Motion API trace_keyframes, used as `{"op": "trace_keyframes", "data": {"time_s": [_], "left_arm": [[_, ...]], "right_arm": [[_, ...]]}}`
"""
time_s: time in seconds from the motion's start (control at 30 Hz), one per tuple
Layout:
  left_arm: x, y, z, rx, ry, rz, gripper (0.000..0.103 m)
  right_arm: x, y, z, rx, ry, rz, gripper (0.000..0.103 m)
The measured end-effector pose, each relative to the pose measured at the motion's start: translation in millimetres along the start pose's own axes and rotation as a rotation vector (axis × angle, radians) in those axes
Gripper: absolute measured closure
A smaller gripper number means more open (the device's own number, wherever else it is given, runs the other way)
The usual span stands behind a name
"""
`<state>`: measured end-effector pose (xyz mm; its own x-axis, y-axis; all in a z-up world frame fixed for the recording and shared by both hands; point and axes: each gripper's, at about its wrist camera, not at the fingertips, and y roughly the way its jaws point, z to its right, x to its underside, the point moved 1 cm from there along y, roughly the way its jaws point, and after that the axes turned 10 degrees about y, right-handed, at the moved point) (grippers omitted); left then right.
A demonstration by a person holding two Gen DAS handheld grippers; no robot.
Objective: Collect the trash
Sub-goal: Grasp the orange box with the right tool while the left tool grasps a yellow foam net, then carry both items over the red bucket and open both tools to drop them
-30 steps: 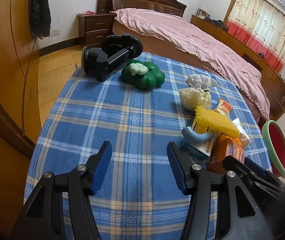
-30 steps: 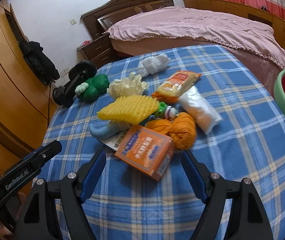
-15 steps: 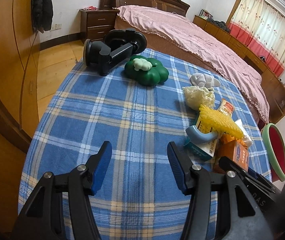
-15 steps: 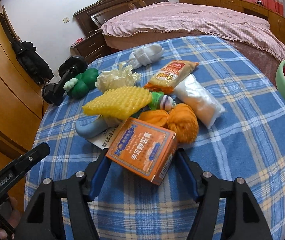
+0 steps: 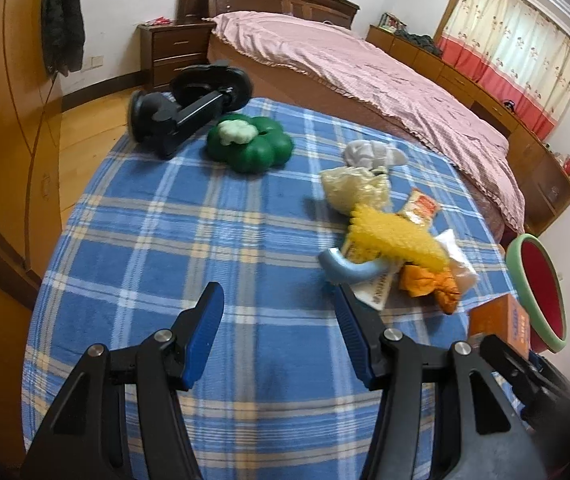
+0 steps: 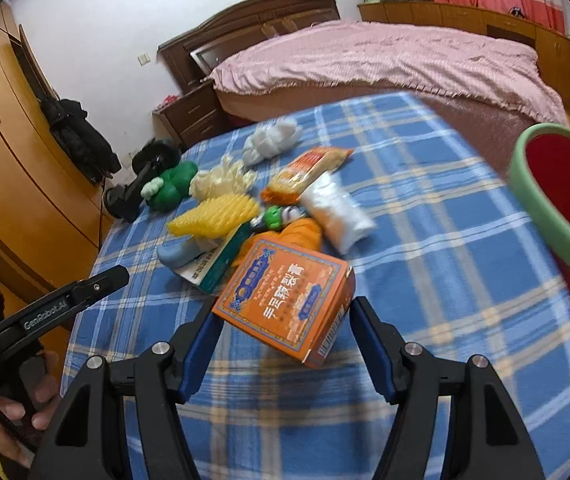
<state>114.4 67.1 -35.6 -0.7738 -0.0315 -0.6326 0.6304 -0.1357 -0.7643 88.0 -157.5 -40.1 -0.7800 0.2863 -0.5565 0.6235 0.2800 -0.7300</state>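
Orange box [image 6: 285, 300] — now lifted, gripped.

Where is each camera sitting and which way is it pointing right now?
Left wrist: on the left hand-held gripper, looking forward over the plaid table toward the bed; its open fingers show.
Right wrist: on the right hand-held gripper, facing the same way; its fingers clamp the orange box, and the person's left hand shows.
Shared: the trash pile with the yellow scrubber, the green-rimmed bin, the orange box.
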Motion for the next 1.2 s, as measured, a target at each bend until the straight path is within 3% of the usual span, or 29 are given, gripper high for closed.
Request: {"op": "trace_keyframes", "data": {"time_s": [0.23, 0.47, 0.7, 0.9, 1.07, 1.1, 1.2], "left_arm": [[-10.7, 3.0, 30.5, 0.049, 0.052, 0.007, 0.046], [-31.9, 9.5, 62.9, 0.097, 0.125, 0.03, 0.046], [-56.2, 44.1, 78.0, 0.056, 0.163, 0.004, 0.046], [-49.4, 68.5, 74.3, 0.029, 0.145, -0.067, 0.046], [-43.5, 68.6, 70.4, 0.025, 0.133, -0.061, 0.046], [-42.7, 67.2, 69.7, 0.023, 0.13, -0.053, 0.047], [-40.6, 62.0, 70.6, 0.061, 0.133, -0.031, 0.066]], "right_arm": [[-8.4, -27.5, 31.6, 0.034, 0.048, 0.068, 0.035], [-12.6, -31.9, 65.1, 0.058, 0.127, 0.076, 0.035], [-11.9, -33.7, 73.7, 0.052, 0.151, 0.076, 0.035], [-13.2, -33.9, 76.9, 0.052, 0.155, 0.079, 0.035], [-15.0, -29.7, 80.9, 0.054, 0.168, 0.071, 0.035], [-14.9, -29.0, 81.0, 0.053, 0.17, 0.068, 0.035], [-15.6, -27.6, 82.7, 0.05, 0.172, 0.063, 0.035]]}}
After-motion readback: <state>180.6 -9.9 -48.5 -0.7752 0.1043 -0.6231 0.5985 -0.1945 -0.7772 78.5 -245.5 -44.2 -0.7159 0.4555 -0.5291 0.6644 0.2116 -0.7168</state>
